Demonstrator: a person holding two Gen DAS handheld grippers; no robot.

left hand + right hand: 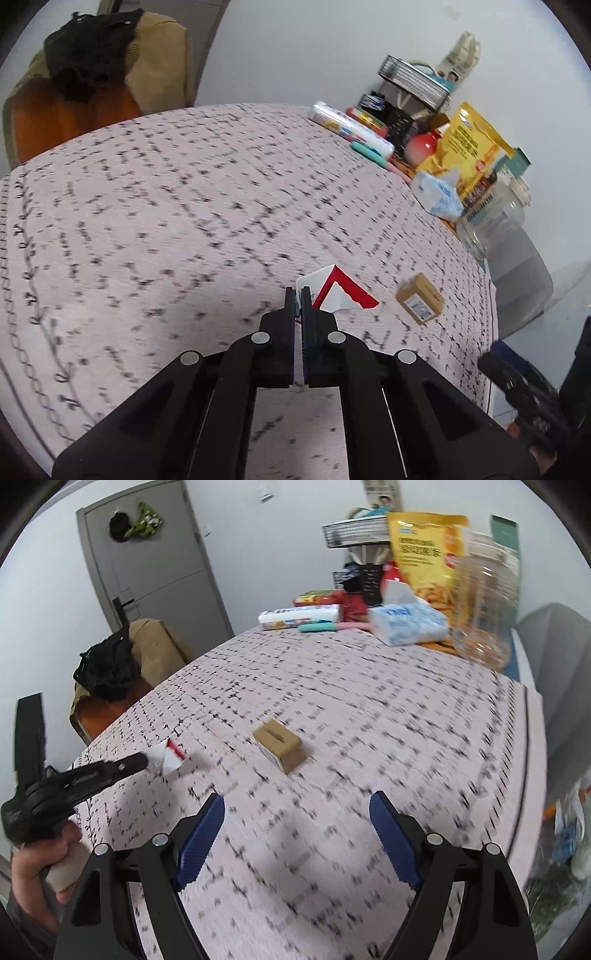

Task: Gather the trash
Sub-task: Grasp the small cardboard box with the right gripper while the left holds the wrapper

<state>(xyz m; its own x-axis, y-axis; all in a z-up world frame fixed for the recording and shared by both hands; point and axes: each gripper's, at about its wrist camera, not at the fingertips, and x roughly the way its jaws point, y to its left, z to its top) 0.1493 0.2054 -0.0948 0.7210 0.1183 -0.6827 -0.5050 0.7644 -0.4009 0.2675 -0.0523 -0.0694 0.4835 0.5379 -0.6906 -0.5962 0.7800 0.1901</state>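
My left gripper [298,295] is shut on a torn red-and-white wrapper [340,291] and holds it just above the patterned tablecloth [184,206]. In the right wrist view the left gripper [142,762] shows at the left edge with the wrapper [170,758] in its tips. A small brown cardboard box [280,744] lies on the cloth in the middle, ahead of my right gripper [297,825], which is open and empty. The box also shows in the left wrist view [420,298], to the right of the wrapper.
At the table's far side stand a tissue pack [408,622], a yellow snack bag [424,550], a clear plastic jar [484,602], a wrapped roll [299,616] and a wire rack [356,533]. A chair with dark cloth [107,668] stands at the left. A grey door [147,561] is behind.
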